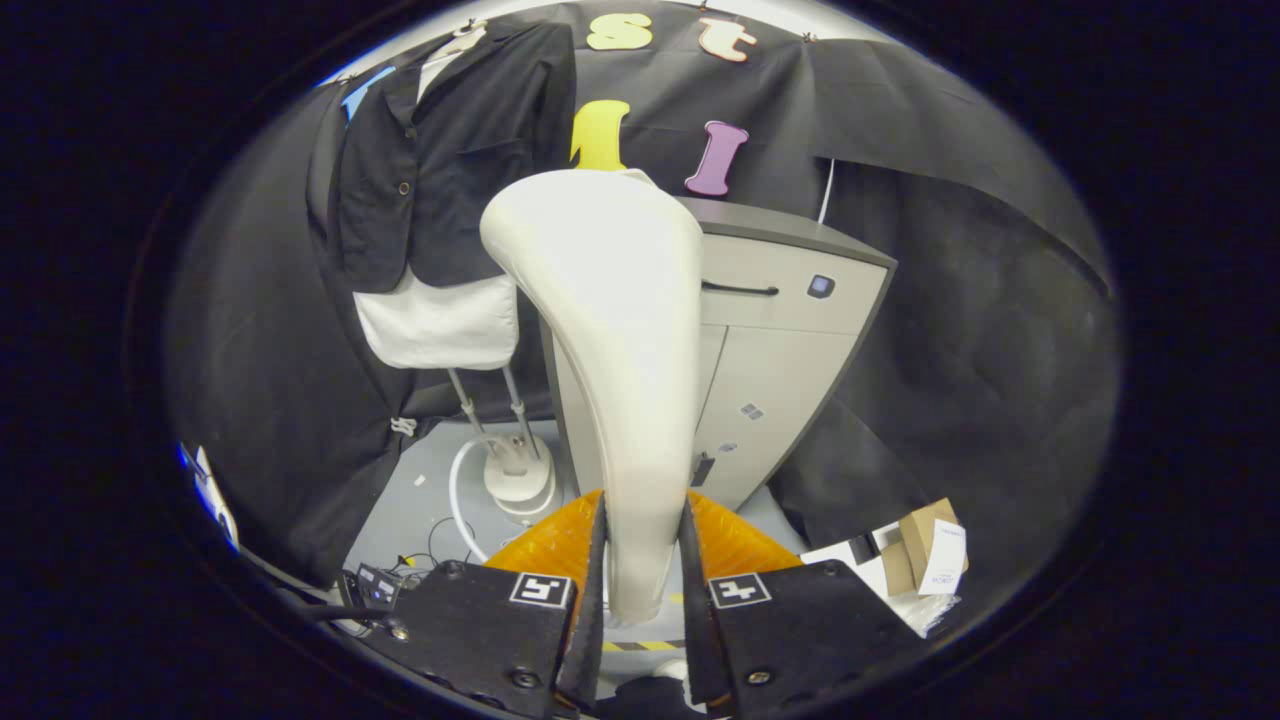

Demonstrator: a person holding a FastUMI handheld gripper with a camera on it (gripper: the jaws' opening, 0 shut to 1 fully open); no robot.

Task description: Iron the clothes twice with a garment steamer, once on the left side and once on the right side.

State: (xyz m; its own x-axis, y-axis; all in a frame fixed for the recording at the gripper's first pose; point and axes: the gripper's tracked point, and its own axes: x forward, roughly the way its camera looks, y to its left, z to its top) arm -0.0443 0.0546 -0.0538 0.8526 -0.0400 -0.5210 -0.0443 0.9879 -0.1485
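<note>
White plastic steamer head (600, 330), item one: handle clamped between both fingers of my claw (643, 560), which pressed on its lower stem from either side; broad end rose up and away from me, tilted a little left. I judged the hold firm enough, with no gap seen at either finger.

Black jacket (450, 150), item two: hung far and to the left against the booth wall, over a white garment (440, 325) whose hem showed below it. Steamer head stood apart from the cloth, not yet on it.

Steamer base (520, 480), item three: white, on the floor under the jacket, with two thin poles rising from it and a hose looping at its left.

Grey cabinet (790, 340), item four: directly beyond the steamer head and to the right, close beside the jacket's right edge.

Cardboard boxes (925, 555), item five: near right, on the floor.

Step in hand, as I judged it: carrying the head to the jacket for a pass. To do it well I would have turned the face flat to the cloth, begun high on one side and drawn straight down, keeping the hose slack.

Room: open floor lay left of the cabinet; the cabinet's corner was the edge to mind on the right-side pass, and the poles below on the downstroke.
</note>
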